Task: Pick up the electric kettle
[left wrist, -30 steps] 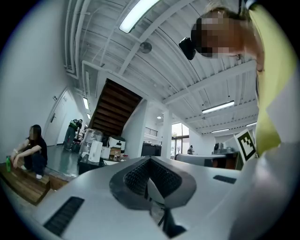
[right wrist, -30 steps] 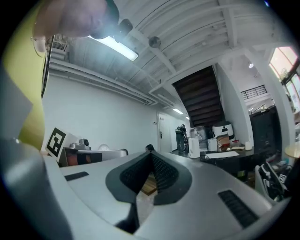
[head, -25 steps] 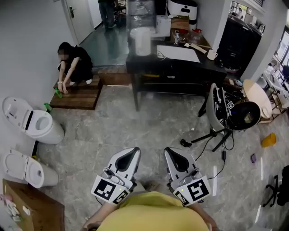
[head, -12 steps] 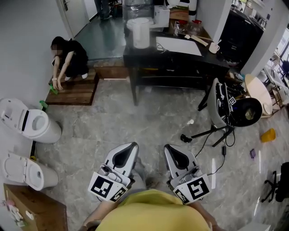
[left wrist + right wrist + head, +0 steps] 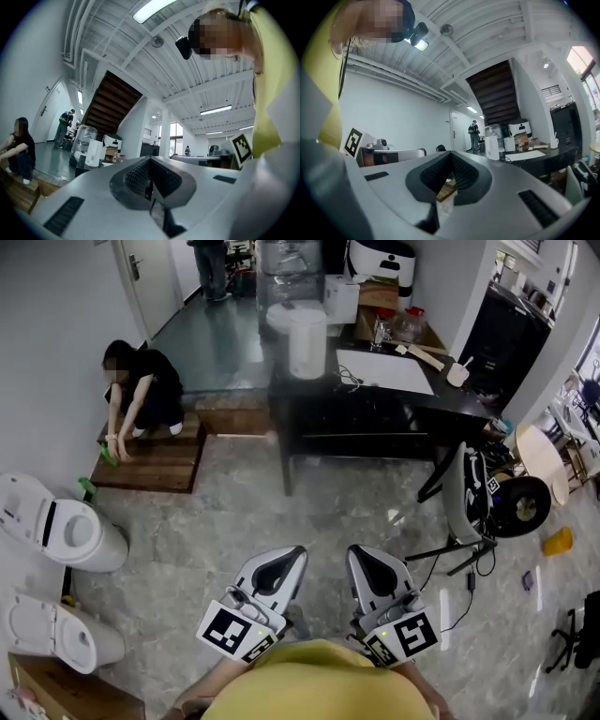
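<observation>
My left fingers: the left gripper (image 5: pixel 281 563) has its jaws pressed together with nothing between them. I hold it low in front of my yellow shirt (image 5: pixel 314 681), pointing toward the table.
My right fingers: the right gripper (image 5: pixel 367 561) is closed the same way and grips nothing. It sits just beside the left one.
Kettle: the electric kettle (image 5: pixel 307 338) is white and stands upright on the near left corner of the table, well apart from both grippers.
Table: the black table (image 5: pixel 375 409) stands across the room from me. A white sheet (image 5: pixel 384 371) lies flat to the right of the kettle, a large clear jug (image 5: pixel 286 263) stands behind it, and a white appliance (image 5: pixel 380 257) sits at the back.
Floor: grey marbled stone floor (image 5: pixel 234 512) lies between me and the table.
Left side: a person (image 5: pixel 141 390) crouches with hands on a low wooden platform (image 5: pixel 155 451). Nearer to me are two white toilets (image 5: pixel 61 521) and a cardboard box (image 5: pixel 66 695).
Right side: a black stand (image 5: pixel 459 545) carries gear I cannot identify. A small yellow object (image 5: pixel 558 540) lies on the floor.
Far end: a door (image 5: pixel 150 277) is set in the white wall, and another person (image 5: pixel 211 254) stands beyond.
Overhead: white beams run across with strip lights, and the dark underside of a staircase (image 5: pixel 494 91) shows.
</observation>
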`<control>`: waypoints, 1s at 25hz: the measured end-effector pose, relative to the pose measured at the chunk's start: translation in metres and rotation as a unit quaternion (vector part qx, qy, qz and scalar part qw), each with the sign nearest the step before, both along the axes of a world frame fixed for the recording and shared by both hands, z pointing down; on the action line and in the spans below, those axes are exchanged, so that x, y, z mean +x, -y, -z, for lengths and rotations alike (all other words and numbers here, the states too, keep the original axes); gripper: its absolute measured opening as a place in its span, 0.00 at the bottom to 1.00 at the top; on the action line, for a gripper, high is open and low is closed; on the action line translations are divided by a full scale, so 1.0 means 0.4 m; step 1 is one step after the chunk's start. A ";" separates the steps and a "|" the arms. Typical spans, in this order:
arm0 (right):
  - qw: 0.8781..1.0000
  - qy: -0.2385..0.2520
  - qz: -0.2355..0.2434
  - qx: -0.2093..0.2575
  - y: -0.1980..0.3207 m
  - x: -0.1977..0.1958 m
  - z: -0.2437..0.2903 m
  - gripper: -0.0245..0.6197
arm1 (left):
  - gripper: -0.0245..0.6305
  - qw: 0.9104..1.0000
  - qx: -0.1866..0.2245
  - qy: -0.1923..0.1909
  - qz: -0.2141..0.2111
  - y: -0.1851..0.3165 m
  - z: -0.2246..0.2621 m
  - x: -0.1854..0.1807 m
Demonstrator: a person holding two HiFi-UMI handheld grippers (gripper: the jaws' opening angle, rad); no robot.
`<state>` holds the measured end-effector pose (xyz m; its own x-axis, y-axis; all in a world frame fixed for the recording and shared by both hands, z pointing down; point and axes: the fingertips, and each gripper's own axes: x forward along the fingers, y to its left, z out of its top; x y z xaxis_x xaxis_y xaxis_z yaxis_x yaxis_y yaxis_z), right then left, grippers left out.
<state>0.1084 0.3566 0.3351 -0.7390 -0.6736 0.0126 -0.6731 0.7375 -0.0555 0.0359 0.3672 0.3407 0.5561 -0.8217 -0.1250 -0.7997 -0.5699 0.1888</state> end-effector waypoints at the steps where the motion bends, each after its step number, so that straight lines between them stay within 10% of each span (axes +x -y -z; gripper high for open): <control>1: 1.000 0.000 -0.005 -0.002 0.015 -0.011 -0.003 0.06 | 0.05 1.000 -0.001 -0.001 -0.004 0.015 0.000 -0.012; 25: 1.000 -0.001 0.003 -0.019 0.429 -0.154 -0.042 0.06 | 0.05 1.000 -0.020 -0.014 0.007 0.412 -0.038 -0.150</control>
<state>0.0469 0.1849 0.3519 -0.7432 -0.6680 0.0385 -0.6686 0.7391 -0.0822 -0.0243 0.2023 0.3558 0.5413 -0.8338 -0.1084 -0.8014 -0.5506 0.2337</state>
